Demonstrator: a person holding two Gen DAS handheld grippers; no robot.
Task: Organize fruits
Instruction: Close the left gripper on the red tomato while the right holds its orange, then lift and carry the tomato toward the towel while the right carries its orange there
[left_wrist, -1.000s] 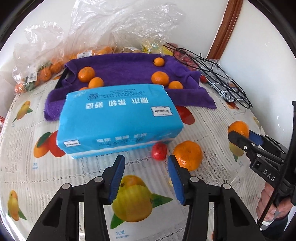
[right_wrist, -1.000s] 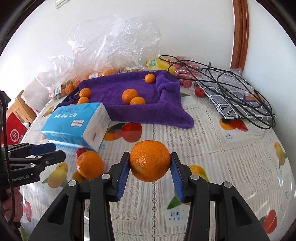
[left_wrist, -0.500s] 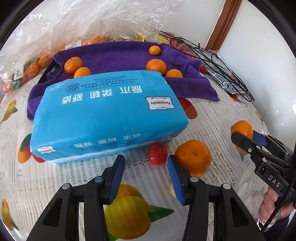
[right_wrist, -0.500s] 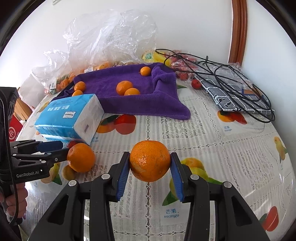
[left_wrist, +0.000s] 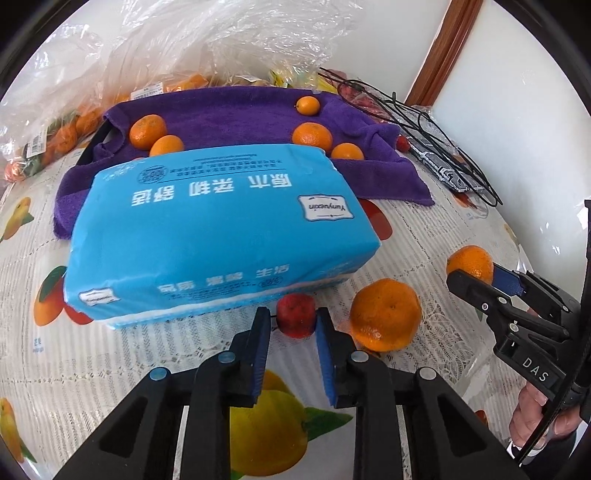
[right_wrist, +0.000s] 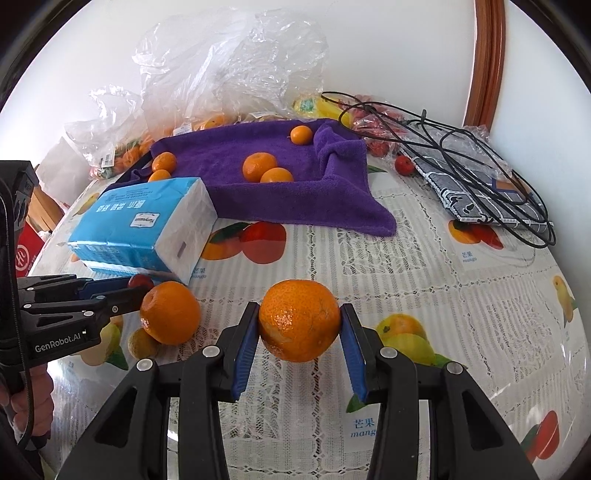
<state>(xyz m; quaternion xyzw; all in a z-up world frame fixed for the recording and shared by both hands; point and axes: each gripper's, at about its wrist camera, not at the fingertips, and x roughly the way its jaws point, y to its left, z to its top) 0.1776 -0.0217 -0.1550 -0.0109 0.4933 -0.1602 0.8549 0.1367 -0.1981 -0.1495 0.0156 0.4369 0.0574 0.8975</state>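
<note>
Left gripper (left_wrist: 291, 326) jaws just closed, pinching small red fruit (left_wrist: 296, 319) w/ both pads. Right gripper (right_wrist: 299, 332) clamped on orange (right_wrist: 299, 319).

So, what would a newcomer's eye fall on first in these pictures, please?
Probably the big round orange clamped in the right claw over the fruit-print tablecloth. Next, the bright blue tissue pack, with the left claw closing around a small red fruit beside it.

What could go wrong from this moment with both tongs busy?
The left tongs have just closed, catching the small red fruit only at their tips, so it might slip out. Lifting it may nudge the loose orange or the blue tissue pack beside it. The right tongs hold a round orange mandarin off the table; jolts could drop it.
</note>
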